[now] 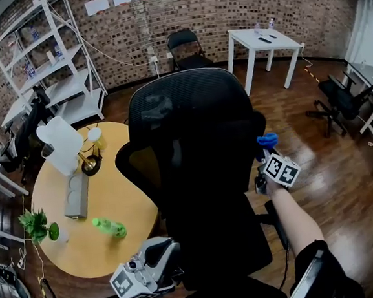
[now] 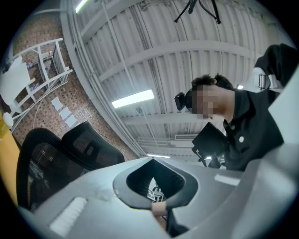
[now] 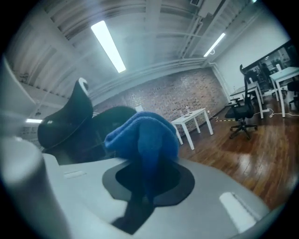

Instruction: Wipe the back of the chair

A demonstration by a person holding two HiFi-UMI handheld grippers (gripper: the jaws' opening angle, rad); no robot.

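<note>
1. Found the black office chair (image 1: 194,125) dead centre in the head view, back turned toward the person, with a round wooden table (image 1: 106,197) just beyond it on the left.
2. Found the right gripper (image 1: 266,150) clamped on a blue cloth (image 1: 267,140), held up just beside the chair's right edge. Could not tell whether it touched the back.
3. Found the left gripper (image 1: 162,252) closed on nothing, low by the chair's left side.
4. Judged risk: saw only a small wad of cloth past the jaw tips, so could end up scraping hard grey plastic on the mesh instead of wiping.
5. Judged risk: could push the chair into a swivel or slide over the glossy floor (image 1: 343,164), toward the table with its green bottle (image 1: 109,227) and potted plant (image 1: 36,224). Saw no bracing from the empty left gripper.
6. Judged risk: could snag the cloth on the mesh and drag it out of the pinch.
7. Noted materials:
   - chair back: black open mesh in a curved frame
   - cloth: soft, fuzzy, bunched
   - floor: dark polished wood, reflective
   - table top: smooth and pale
</note>
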